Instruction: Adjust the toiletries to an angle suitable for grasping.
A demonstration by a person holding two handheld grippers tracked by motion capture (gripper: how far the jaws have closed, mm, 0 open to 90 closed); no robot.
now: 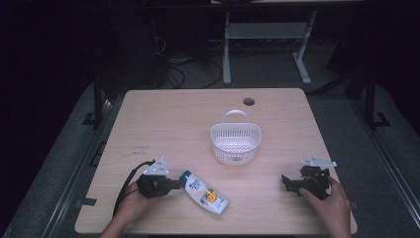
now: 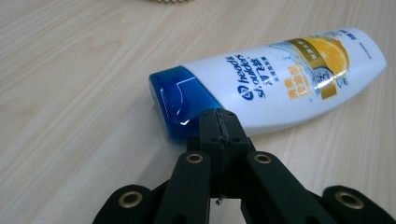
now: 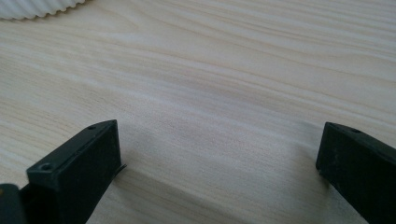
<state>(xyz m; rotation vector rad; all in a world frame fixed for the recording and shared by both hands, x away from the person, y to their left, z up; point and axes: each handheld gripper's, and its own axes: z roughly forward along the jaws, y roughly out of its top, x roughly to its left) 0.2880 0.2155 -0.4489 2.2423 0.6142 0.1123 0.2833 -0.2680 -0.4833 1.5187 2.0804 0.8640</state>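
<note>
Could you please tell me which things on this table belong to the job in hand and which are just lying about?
In the job:
- shampoo bottle, lying on its side
- left tool, shut, tips at the bottle's blue cap

Lying about, for now:
- white basket, standing apart from the bottle
- right tool, open over bare table

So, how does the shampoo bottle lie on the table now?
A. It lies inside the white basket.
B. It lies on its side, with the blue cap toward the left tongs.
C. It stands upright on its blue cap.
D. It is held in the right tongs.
B: the shampoo bottle lies flat on the table, its blue cap just ahead of the shut left tongs.
</note>
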